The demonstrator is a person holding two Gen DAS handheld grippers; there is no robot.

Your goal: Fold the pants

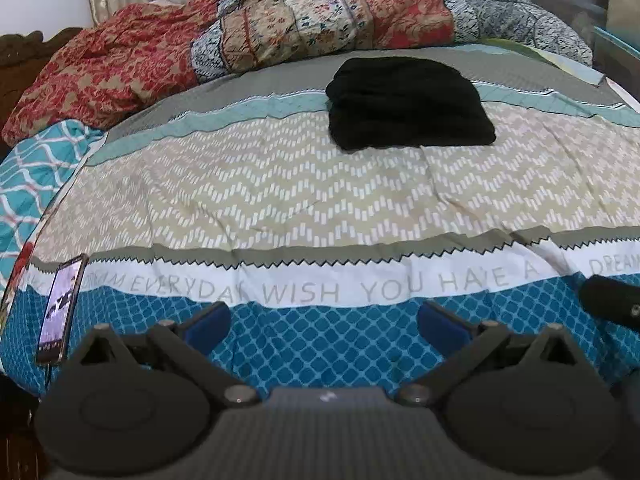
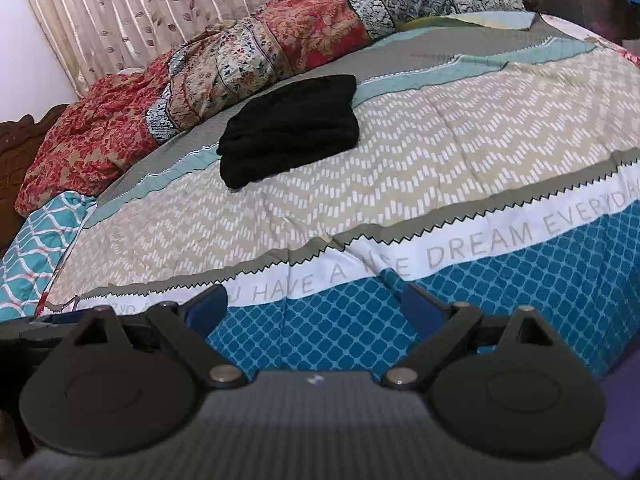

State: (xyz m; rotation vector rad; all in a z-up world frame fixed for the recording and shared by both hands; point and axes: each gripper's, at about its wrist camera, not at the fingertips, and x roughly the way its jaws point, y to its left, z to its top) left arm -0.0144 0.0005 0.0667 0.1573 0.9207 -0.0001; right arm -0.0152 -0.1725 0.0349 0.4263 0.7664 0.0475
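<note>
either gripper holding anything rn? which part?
Nothing held. Left gripper and right gripper are open and empty; the folded pants lie untouched on the bed.

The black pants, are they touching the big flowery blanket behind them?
Apart. In the left wrist view, a strip of grey bedspread shows between the black pants and the flowery blanket.

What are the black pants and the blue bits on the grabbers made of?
The black pants look like soft, matte knit cloth; they slump in thick folds with no shine. The blue pads look like rubber or foam, smooth and dull, though I can't be sure.
</note>
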